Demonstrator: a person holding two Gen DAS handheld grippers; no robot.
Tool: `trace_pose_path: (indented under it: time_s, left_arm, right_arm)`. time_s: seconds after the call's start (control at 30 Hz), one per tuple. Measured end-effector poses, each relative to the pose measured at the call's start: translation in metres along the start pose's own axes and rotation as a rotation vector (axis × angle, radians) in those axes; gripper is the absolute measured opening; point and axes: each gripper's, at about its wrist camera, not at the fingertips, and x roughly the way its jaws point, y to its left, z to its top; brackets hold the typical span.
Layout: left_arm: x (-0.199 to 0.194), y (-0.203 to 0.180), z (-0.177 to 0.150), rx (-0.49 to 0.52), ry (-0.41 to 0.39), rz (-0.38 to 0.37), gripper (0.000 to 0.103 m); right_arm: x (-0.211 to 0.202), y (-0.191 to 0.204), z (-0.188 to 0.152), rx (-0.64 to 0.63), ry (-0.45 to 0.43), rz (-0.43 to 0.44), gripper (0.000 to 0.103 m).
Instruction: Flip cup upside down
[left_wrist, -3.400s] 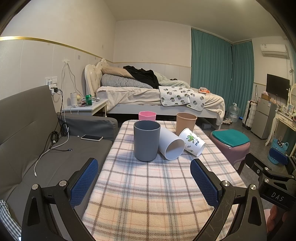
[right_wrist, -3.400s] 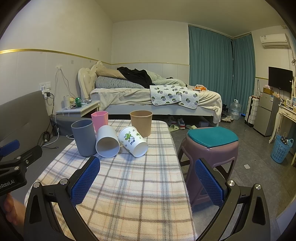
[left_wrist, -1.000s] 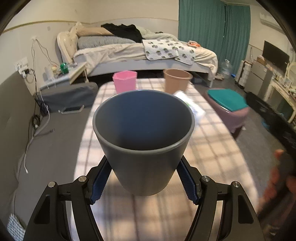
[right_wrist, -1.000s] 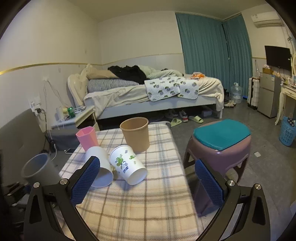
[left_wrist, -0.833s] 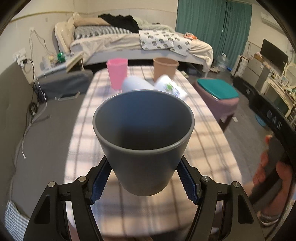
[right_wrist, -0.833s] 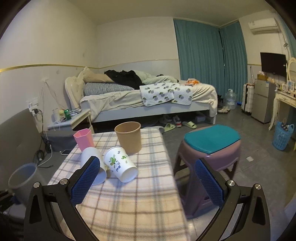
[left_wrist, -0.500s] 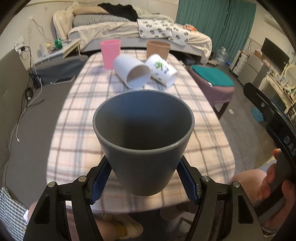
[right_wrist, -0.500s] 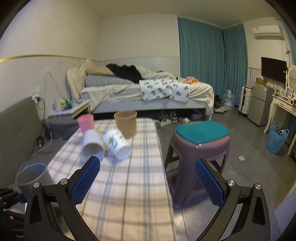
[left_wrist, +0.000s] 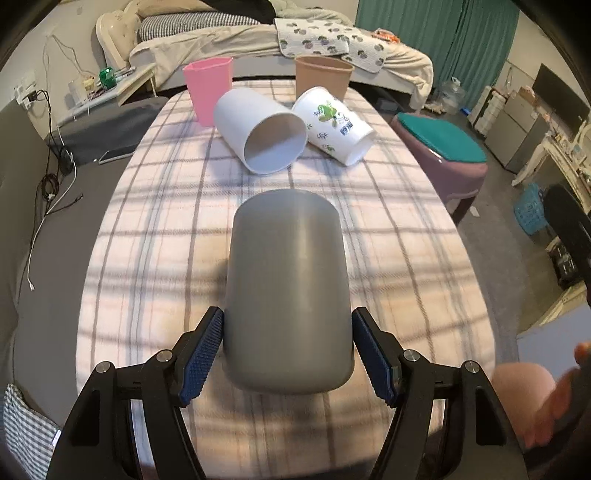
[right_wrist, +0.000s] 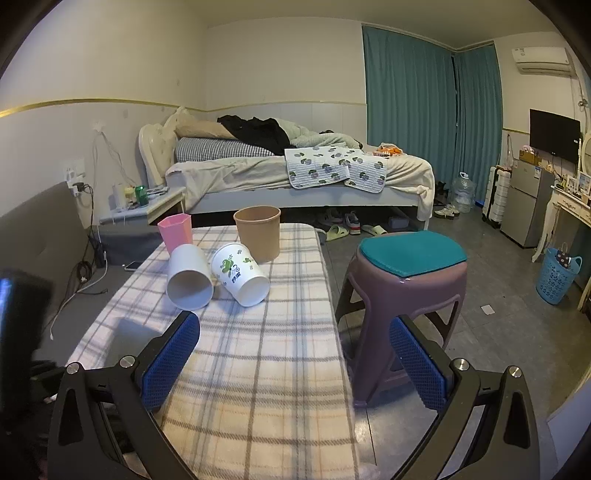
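Observation:
My left gripper (left_wrist: 288, 350) is shut on the grey cup (left_wrist: 288, 291). The cup is turned over, its closed bottom toward the camera and its mouth pointing away and down over the plaid-covered table (left_wrist: 155, 236). Whether the rim touches the cloth is hidden. In the right wrist view the grey cup shows only as a blurred grey shape (right_wrist: 136, 332) at the table's near left. My right gripper (right_wrist: 293, 363) is open and empty above the table's near right edge.
A white cup (left_wrist: 260, 134) and a printed paper cup (left_wrist: 332, 123) lie on their sides mid-table. A pink cup (left_wrist: 208, 88) and a brown cup (left_wrist: 321, 75) stand upright behind them. A purple stool (right_wrist: 402, 291) stands to the right, a grey sofa (left_wrist: 48, 221) to the left.
My left gripper has turned the grey cup over: its open mouth faced the camera before, now its bottom does. The cup has come down over the near part of the table.

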Motion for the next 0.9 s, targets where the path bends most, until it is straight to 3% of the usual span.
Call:
trace_pose_path:
  time_s: [0.2, 0.3, 0.47, 0.6, 0.7, 0.9]
  left_arm:
    - [0.003, 0.005, 0.003, 0.004, -0.037, -0.016, 0.074]
    - [-0.002, 0.009, -0.001, -0.001, -0.049, -0.018, 0.080]
    - [-0.026, 0.015, -0.021, 0.069, -0.114, -0.012, 0.080]
    - [-0.051, 0.028, -0.039, 0.084, -0.195, -0.029, 0.085]
    - [-0.071, 0.049, -0.044, 0.050, -0.309, -0.006, 0.090]
    - [-0.075, 0.099, -0.036, -0.026, -0.412, 0.022, 0.092]
  right_arm:
    - [0.009, -0.008, 0.003, 0.034, 0.022, -0.004, 0.103]
    - [0.012, -0.011, 0.004, 0.058, 0.026, 0.002, 0.103]
    - [0.011, -0.007, 0.002, 0.079, 0.028, 0.026, 0.103]
    - [0.006, 0.005, 0.000, 0.055, 0.014, 0.028, 0.103]
    - [0.000, 0.020, -0.007, 0.027, 0.000, 0.016, 0.103]
    - [0.005, 0.057, -0.023, 0.036, 0.085, 0.050, 0.103]
